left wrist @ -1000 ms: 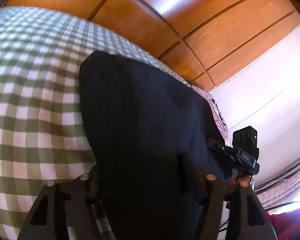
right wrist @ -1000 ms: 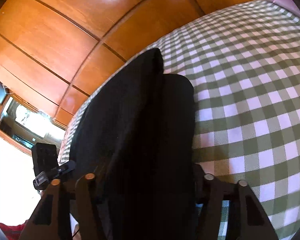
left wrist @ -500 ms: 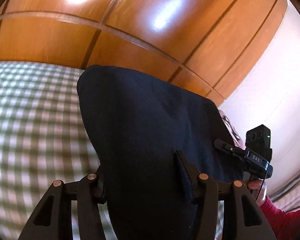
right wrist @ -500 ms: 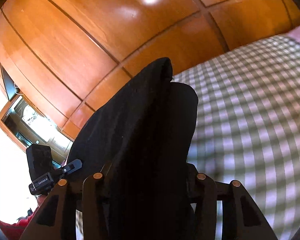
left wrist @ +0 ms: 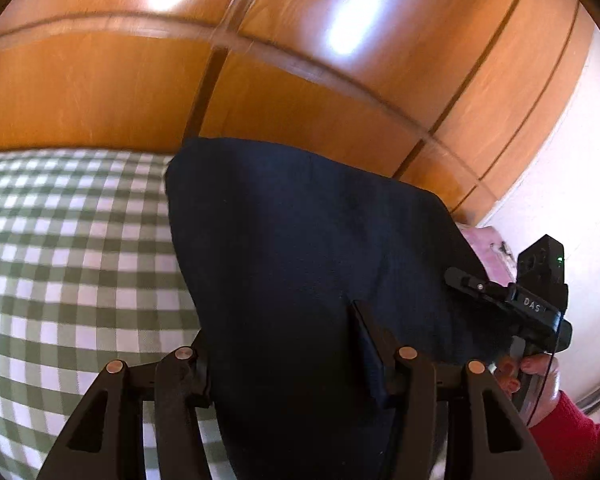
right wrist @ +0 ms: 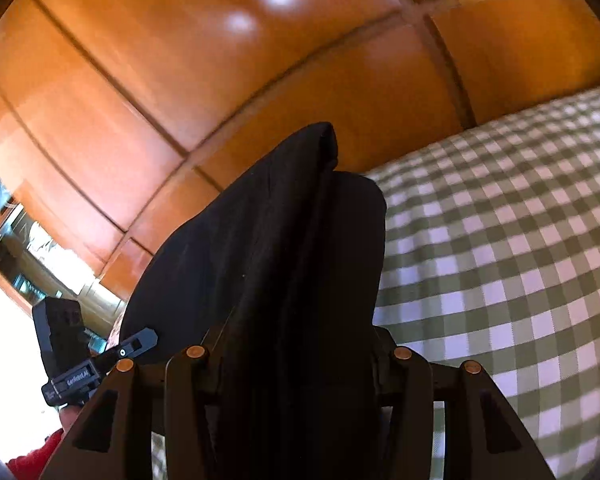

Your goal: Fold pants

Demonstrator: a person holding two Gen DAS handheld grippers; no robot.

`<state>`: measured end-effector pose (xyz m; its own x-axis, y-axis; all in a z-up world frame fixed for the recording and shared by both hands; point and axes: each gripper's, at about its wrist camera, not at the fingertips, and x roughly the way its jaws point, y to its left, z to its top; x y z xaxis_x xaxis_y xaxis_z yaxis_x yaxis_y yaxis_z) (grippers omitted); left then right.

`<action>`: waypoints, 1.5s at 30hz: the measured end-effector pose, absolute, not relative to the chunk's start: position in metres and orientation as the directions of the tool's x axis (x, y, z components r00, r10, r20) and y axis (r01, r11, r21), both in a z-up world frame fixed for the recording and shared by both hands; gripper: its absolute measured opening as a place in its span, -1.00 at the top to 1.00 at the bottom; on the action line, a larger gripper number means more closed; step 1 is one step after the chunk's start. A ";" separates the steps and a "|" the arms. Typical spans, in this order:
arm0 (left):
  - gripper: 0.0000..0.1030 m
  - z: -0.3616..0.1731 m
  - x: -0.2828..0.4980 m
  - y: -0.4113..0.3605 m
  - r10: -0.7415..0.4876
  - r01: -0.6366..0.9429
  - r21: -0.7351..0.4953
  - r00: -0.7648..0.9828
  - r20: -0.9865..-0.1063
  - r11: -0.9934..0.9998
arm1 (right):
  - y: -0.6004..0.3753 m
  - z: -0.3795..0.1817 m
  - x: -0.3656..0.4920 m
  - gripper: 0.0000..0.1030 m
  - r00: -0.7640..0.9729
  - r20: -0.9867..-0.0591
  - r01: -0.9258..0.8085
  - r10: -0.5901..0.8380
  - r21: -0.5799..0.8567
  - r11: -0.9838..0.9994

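Behind everything you've got glossy wooden wardrobe panels (left wrist: 300,92), then the green-and-white checked bedspread (left wrist: 60,260) below. The dark navy pants (left wrist: 300,248) hang lifted above that bedspread, stretched between your two tools. Your left gripper (left wrist: 288,344) is pinching the fabric, and your right gripper (right wrist: 296,344) looks clamped on it too, though cloth hides its tips.
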<state>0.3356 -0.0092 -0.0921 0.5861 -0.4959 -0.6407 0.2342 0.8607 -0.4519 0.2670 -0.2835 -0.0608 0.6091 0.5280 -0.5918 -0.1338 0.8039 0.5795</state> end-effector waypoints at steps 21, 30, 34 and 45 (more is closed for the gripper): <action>-0.49 -0.085 0.238 -0.031 -0.254 0.156 -0.220 0.797 -0.548 0.963 | -0.286 -0.080 0.246 -0.40 0.725 -0.600 -0.037 0.338 0.457 0.889; -0.49 -0.081 0.203 -0.039 -0.194 0.109 -0.182 0.805 -0.561 0.977 | -0.252 -0.045 0.191 -0.43 0.778 -0.629 0.093 0.004 0.121 0.988; -0.49 -0.079 0.184 -0.049 -0.129 0.075 -0.118 0.822 -0.555 0.990 | -0.250 -0.043 0.157 -0.62 0.781 -0.625 0.101 -0.001 0.125 0.987; -0.49 -0.077 0.161 -0.074 -0.015 0.010 -0.013 0.854 -0.519 1.000 | -0.229 -0.051 0.112 -0.99 0.824 -0.565 0.114 -0.055 0.070 0.991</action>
